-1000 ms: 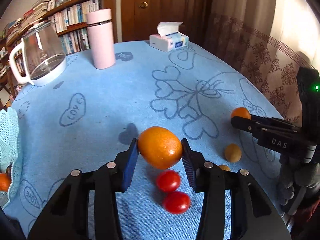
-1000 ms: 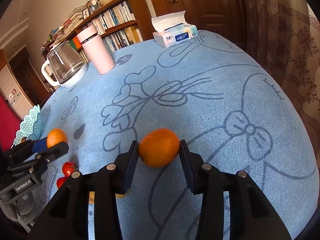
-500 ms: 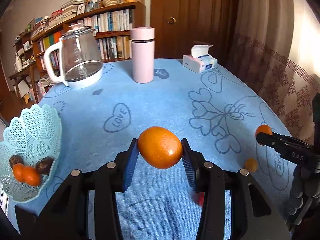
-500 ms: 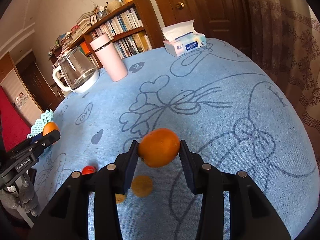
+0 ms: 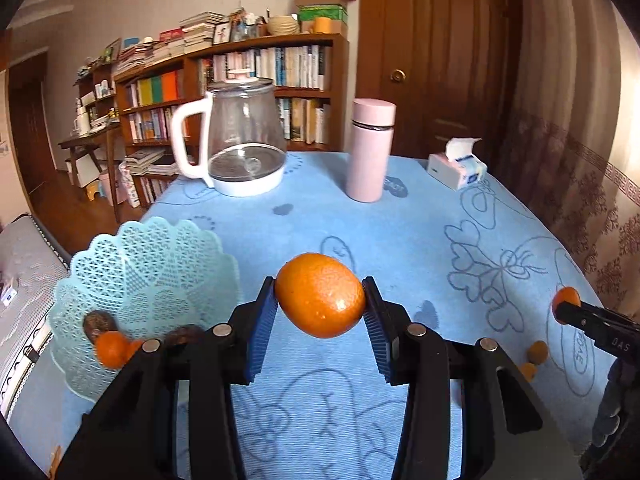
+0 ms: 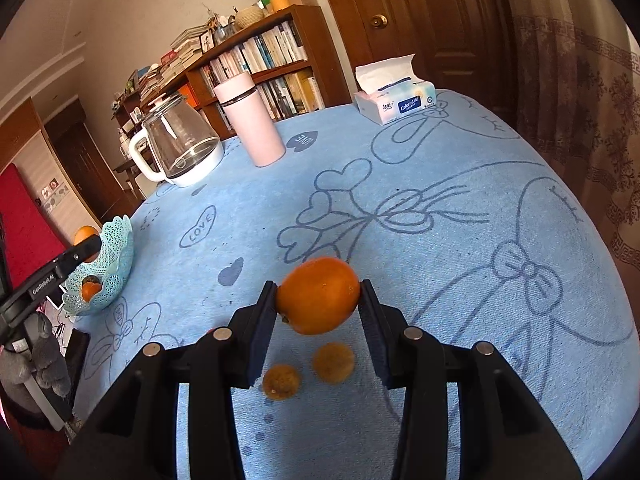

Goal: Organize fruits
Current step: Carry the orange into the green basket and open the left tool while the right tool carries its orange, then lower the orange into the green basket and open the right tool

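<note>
Both views are evenly and fairly brightly lit by daylight that enters from the right, where the curtain (image 5: 592, 184) is blown out to a pale glow at the upper right edge. A small highlight is seen on the orange (image 5: 320, 300) held at the left, and soft reflections on the glass kettle (image 5: 244, 136). Short, soft shadows are cast on the blue tablecloth (image 6: 460, 240). Strong barrel distortion is shown, with the door (image 6: 420, 20) and bookshelf (image 5: 240, 92) bent, and black vignetted corners. The middle is rendered sharply; the basket (image 5: 136, 280) fruit is slightly smeared, and detail is softened towards the edges.
</note>
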`<state>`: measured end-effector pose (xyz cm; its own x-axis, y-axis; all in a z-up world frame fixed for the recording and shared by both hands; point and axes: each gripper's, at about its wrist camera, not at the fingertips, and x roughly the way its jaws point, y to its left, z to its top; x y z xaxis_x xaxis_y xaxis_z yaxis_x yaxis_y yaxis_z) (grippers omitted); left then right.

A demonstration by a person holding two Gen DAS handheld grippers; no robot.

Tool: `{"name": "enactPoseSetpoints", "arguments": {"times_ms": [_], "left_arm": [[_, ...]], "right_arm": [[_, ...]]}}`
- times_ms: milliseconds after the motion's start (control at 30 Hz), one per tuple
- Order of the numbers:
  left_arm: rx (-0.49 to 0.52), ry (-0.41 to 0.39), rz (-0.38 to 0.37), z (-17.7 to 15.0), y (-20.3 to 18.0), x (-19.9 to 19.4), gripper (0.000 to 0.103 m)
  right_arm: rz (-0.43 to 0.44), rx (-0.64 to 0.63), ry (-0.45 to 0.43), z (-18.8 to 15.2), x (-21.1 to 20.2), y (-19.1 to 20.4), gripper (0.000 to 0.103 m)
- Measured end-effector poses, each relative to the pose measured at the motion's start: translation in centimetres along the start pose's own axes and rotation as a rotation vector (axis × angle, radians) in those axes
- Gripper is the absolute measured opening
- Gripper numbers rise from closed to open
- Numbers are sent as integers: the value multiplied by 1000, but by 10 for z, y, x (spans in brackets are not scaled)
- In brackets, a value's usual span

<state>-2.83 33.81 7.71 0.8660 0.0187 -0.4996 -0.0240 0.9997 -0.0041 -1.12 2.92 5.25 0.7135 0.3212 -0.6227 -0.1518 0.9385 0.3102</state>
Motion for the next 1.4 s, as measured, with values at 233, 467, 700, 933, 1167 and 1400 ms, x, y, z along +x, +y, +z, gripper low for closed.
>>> {"name": "enactPoseSetpoints", "arguments": {"times_ms": [233,467,700,933,1167,1400], "left_arm": [[-50,0,95,4,48,5,44],[-132,40,179,-1,98,20,44],[-177,52,217,-2,125,27,44],[-254,20,262,0,147,16,69],[-278,-52,296,8,153,-10,87],[-260,-88,317,13,150,-26,95]], "right_arm": [[-6,9,3,-2,1,3,42],[-7,9,15,-6,4,8,42],[1,-3,19,-8,4,16,42],[6,-31,15,-9,4,30,42],[14,-56,35,-15,13,45,42],[58,-87,41,-10,20,73,42]]}}
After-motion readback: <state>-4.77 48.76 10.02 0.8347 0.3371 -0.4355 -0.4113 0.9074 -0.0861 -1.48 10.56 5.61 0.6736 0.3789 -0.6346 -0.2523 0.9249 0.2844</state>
